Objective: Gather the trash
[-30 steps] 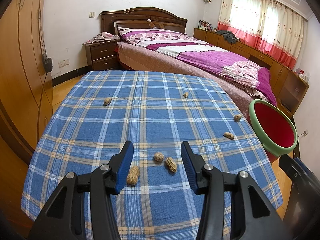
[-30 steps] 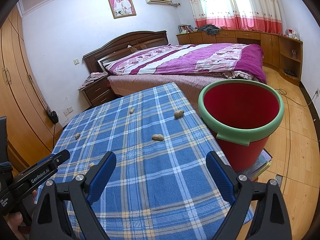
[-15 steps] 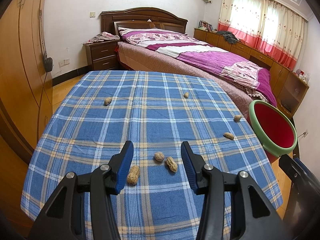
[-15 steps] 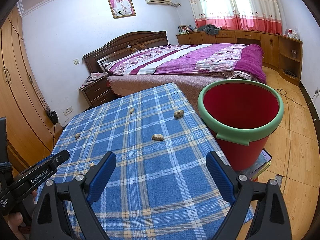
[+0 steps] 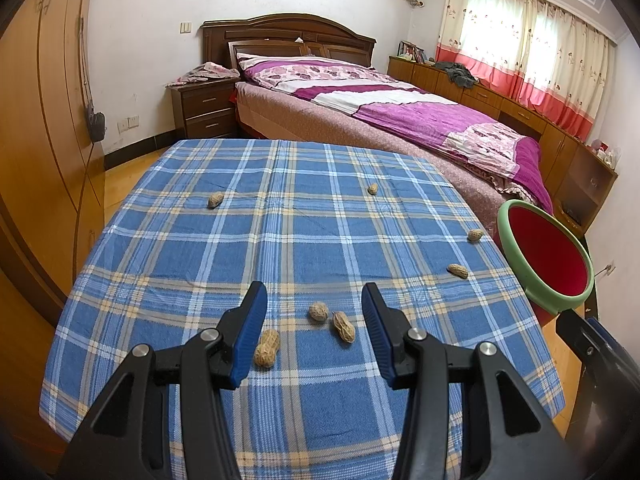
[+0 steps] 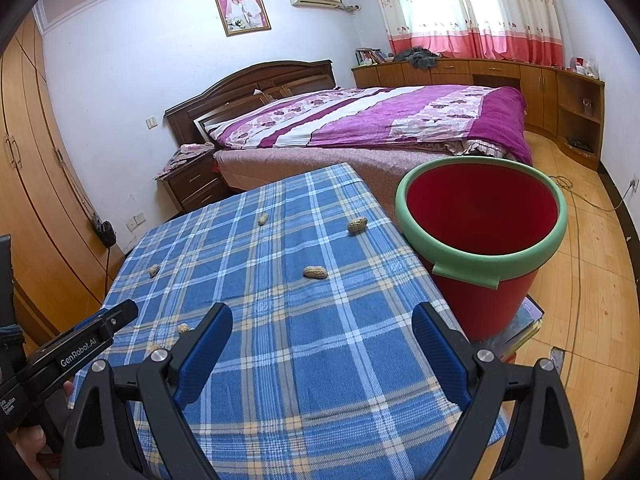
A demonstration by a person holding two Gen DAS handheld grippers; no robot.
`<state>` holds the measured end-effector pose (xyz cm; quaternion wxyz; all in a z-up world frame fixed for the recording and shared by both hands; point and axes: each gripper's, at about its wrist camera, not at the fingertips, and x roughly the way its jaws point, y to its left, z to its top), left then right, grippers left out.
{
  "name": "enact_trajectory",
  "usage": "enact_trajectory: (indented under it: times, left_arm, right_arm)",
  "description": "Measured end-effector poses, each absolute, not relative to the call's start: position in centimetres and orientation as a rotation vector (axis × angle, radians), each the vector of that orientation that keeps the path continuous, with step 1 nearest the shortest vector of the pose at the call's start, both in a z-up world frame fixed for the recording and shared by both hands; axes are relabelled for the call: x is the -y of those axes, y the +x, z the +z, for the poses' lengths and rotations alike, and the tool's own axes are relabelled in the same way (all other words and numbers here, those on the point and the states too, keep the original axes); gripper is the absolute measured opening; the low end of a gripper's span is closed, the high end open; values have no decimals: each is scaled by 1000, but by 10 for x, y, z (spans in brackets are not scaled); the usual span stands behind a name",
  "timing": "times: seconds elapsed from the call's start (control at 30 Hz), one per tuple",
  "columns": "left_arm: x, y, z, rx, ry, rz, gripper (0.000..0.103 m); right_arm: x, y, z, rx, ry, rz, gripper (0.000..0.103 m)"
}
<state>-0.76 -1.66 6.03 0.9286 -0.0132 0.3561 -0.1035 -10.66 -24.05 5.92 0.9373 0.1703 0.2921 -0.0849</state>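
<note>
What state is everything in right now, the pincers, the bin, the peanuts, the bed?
Left gripper: open, above three peanuts, holding nothing.
Right gripper: wide open, empty.
Red bin: upright beside the table, no trash visible inside.
Peanuts: seven in the left wrist view, unshelled, scattered on the tablecloth, none collected.
Bed: made, quilt spread.
Curtains: drawn.
</note>
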Motion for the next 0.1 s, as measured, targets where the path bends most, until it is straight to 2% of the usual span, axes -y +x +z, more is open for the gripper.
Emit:
enact_trajectory:
  times: [0.1]
  left_arm:
    - [16, -7, 60, -733, -28, -212, 49]
  right_arm:
    - [240, -107, 58, -597, 348, -174, 93]
